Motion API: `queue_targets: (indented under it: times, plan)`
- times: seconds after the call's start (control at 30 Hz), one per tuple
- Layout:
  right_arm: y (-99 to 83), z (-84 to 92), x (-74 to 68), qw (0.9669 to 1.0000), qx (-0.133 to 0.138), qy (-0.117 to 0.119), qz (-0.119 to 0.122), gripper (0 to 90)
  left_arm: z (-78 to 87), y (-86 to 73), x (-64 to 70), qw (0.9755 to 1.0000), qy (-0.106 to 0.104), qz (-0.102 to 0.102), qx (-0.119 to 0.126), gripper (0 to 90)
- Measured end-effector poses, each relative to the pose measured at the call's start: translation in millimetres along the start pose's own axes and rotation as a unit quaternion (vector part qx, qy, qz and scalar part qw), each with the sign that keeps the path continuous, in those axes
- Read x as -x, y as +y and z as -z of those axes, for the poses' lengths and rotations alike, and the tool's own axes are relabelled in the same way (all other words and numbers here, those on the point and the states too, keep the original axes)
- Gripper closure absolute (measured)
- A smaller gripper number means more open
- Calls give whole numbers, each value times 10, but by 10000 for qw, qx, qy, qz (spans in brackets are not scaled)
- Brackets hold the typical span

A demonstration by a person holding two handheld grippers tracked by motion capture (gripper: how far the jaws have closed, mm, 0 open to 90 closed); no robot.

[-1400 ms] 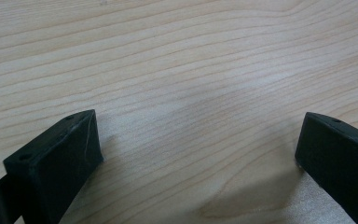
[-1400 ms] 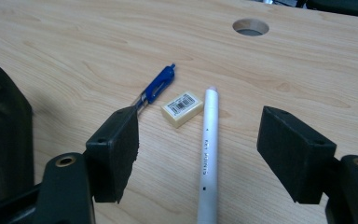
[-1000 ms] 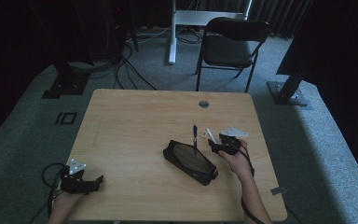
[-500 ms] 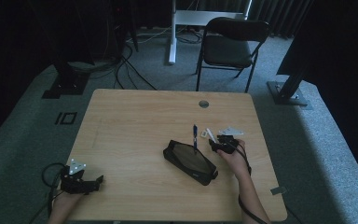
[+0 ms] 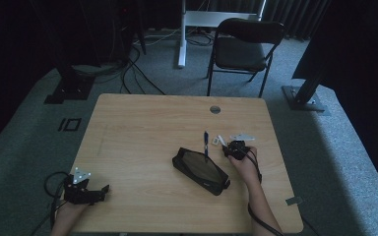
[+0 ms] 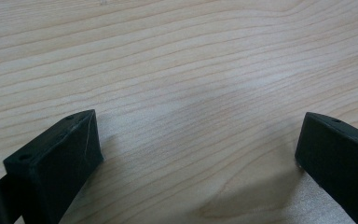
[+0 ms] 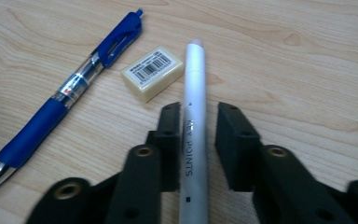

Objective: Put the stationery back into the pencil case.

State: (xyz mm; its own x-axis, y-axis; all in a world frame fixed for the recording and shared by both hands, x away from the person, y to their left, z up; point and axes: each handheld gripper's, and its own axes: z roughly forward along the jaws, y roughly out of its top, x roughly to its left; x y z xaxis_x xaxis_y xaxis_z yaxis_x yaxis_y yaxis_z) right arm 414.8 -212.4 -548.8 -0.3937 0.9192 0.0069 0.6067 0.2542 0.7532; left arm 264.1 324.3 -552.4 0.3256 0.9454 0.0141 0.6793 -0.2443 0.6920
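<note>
right gripper closing around a white pen on the worktop

high view: a person works two hand-held grippers at a wooden worktop. the right gripper lies at the right of the worktop, just beside a black pencil case. the left gripper rests near the front left corner, well apart from the other things.

right gripper view: a white pen printed "key points" lies flat on the worktop between the two black fingers. the fingers have just been closing and now stand narrowly apart; the left one sits against the pen's barrel, while a slim gap shows on the other side. a cream eraser with a barcode label lies just beside the pen's far end. a blue pen lies at a slant beyond the eraser, near it but apart.

left gripper view: the fingers stand wide apart over bare wood, nothing between them.
</note>
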Motion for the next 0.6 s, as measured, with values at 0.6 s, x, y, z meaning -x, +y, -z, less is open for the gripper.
queue_targets:
  times: [0.6]
  plan:
    - [70, 47, 47, 9972, -28, -195, -723, 783, 0, 0, 0, 10000, 1, 3, 2, 2]
